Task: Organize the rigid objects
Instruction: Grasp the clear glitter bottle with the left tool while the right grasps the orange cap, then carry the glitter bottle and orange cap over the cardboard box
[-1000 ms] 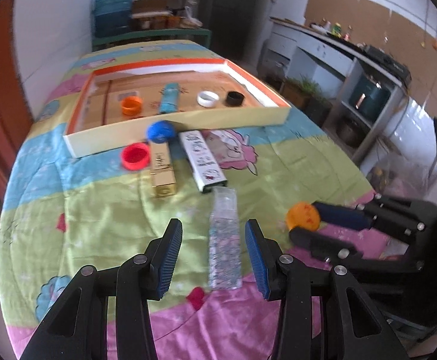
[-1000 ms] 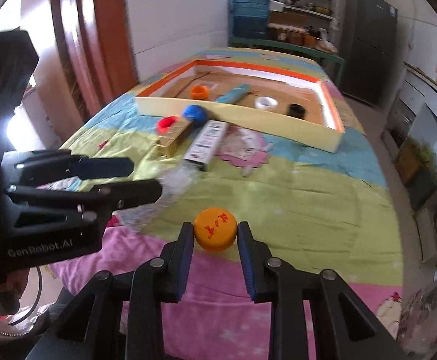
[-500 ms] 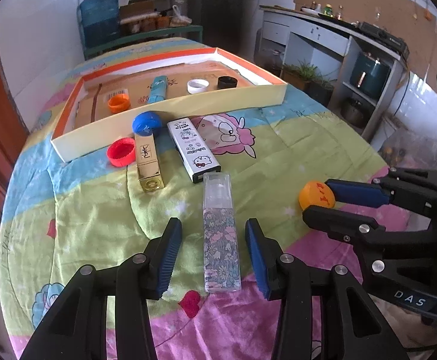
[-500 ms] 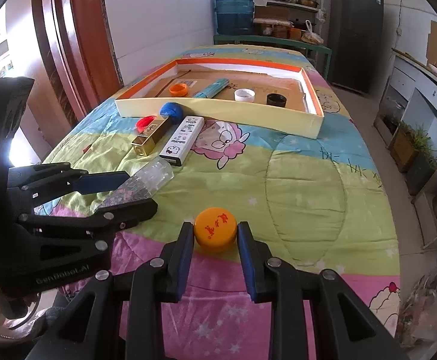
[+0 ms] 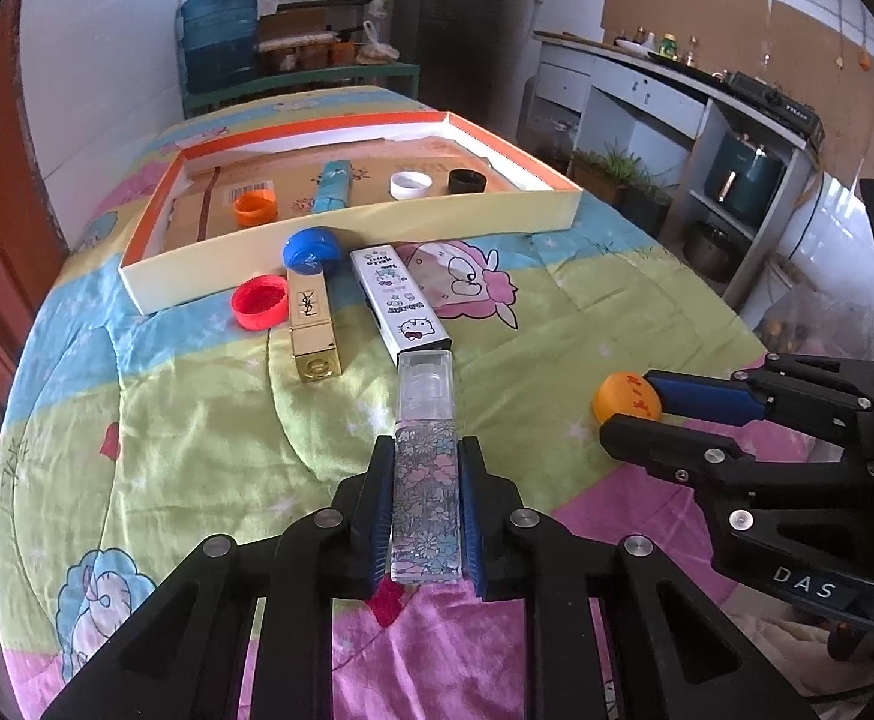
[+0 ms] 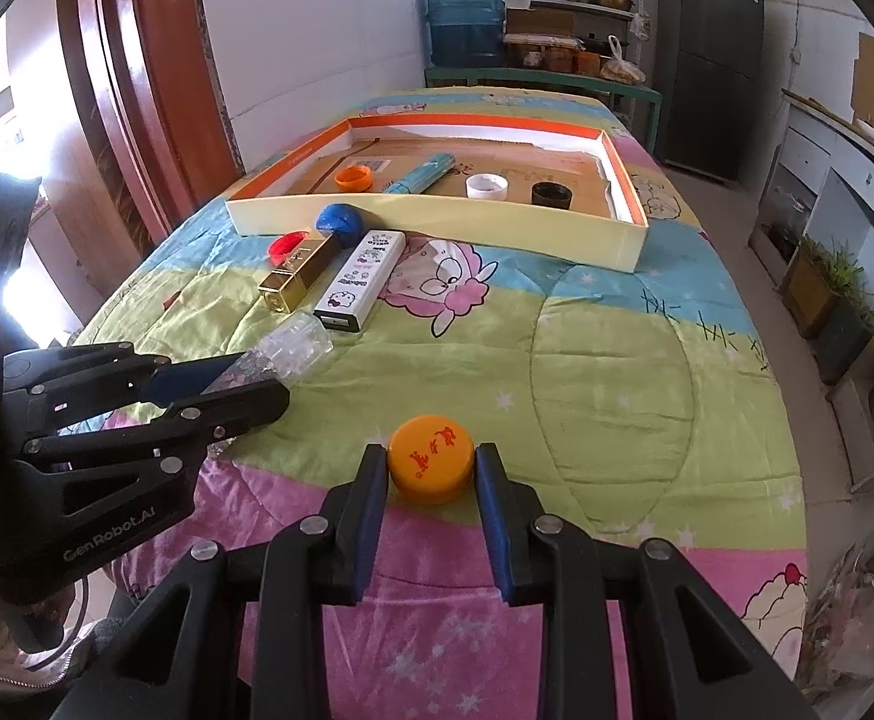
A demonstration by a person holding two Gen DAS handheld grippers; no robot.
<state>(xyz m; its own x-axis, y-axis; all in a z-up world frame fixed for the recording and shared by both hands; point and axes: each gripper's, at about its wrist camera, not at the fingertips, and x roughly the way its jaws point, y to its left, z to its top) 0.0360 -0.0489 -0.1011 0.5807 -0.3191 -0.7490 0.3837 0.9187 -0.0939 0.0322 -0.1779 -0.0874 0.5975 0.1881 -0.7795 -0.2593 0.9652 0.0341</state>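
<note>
Flower bottle (image 5: 425, 498) flat on the desk (image 5: 197, 420), near the front edge, clear end pointing at the white box (image 5: 401, 306) and just beside it. Clamped at its flowery half by the left claw (image 5: 425, 453), jaws just closed tight on the two long sides. Orange cap (image 6: 432, 465) off to the right, also down on the desk, squeezed between the pads of the right claw (image 6: 431, 457). Both things gripped, neither lifted yet, so most likely the grab step done and the carry step next. Big flat box (image 5: 347, 222) with the orange rim at the far side of the desk, already holding a small orange lid, a blue tube, a white lid and a black lid. Probably the home for these two as well. Next: lift bottle and cap up, clear of the cloth. Then carry both forward, over the gold box (image 5: 314, 330), the red cap (image 5: 260, 302) and the blue cap (image 5: 311, 249), without bumping them. Up and over the near wall of the big box, then down onto a bare spot inside. Careful with the bottle: long and held at one end, so apt to dip at the clear end. Only then open up and let go
</note>
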